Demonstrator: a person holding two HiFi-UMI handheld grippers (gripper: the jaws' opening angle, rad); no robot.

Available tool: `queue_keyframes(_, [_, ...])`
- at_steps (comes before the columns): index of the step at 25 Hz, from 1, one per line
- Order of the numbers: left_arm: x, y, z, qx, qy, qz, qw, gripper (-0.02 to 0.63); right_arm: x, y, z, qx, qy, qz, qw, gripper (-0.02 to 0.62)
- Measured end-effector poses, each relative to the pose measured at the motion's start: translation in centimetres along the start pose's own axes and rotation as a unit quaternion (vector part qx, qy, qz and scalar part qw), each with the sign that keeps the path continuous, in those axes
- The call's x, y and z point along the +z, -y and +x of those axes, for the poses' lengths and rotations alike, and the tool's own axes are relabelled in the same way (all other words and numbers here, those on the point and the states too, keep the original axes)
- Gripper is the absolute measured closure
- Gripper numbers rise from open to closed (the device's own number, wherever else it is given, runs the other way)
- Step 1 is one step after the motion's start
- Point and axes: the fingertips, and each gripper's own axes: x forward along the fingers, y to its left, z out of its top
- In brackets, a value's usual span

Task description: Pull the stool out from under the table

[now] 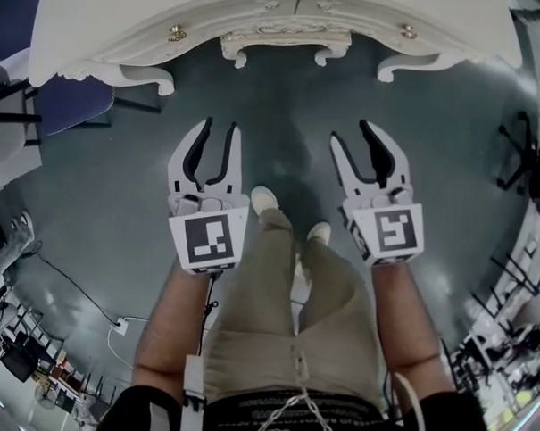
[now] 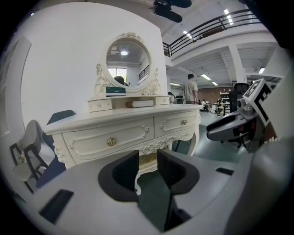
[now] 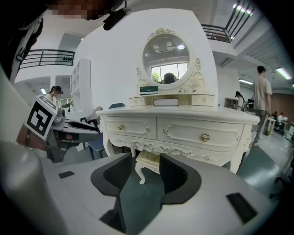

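Note:
A white carved stool (image 1: 282, 43) stands tucked under the front edge of the white dressing table (image 1: 126, 25). In the head view both grippers hover over the dark floor a short way in front of it. My left gripper (image 1: 219, 126) and my right gripper (image 1: 352, 132) are open, with nothing between the jaws. The left gripper view looks past its open jaws (image 2: 148, 158) at the table's drawers (image 2: 119, 137) and the stool (image 2: 147, 161) below. In the right gripper view the stool (image 3: 149, 159) shows beyond the open jaws (image 3: 146, 166), with its curved leg on the floor.
A blue chair (image 1: 74, 103) stands left of the table and a black stand (image 1: 523, 159) at the right. A cable and socket (image 1: 118, 327) lie on the floor at my lower left. An oval mirror (image 2: 125, 57) sits on the table. A person (image 3: 262, 105) stands farther off.

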Motion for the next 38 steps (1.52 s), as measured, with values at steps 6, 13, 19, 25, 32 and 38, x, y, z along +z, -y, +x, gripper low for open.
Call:
queue_keyframes(6, [-1.2,-1.4,2.1,-0.015,-0.021,0.015,0.9995,0.485,0.2,-0.3,2.4,-0.001,0.000,0.009,1.000,0.420])
queue_keyframes(13, [-4.9,-1.5,4.8,-0.029,-0.062,0.040,0.9969,0.483,-2.8,2.0,5.0,-0.012,-0.025,0.016,0.999,0.414])
queue_keyframes(19, [-6.7,-0.9,8.6,-0.030,-0.072,0.035,0.9964,0.483,-4.9,4.6,8.0,-0.010,-0.037,-0.008,0.999,0.411])
queue_keyframes(25, [-9.4,-1.6,12.6,-0.020,-0.089,0.046,0.9948,0.483,-8.4,6.5,12.0,-0.006,-0.063,-0.035,0.997,0.410])
queue_keyframes(32, [-11.7,-1.5,17.5,-0.010,-0.107,0.053,0.9928,0.482,-10.8,9.0,15.9,0.002,-0.090,-0.043,0.995,0.405])
queue_keyframes(38, [-14.5,-2.0,20.9,-0.001,-0.131,0.034,0.9909,0.477,-11.5,9.8,19.0,0.006,-0.098,-0.055,0.994,0.402])
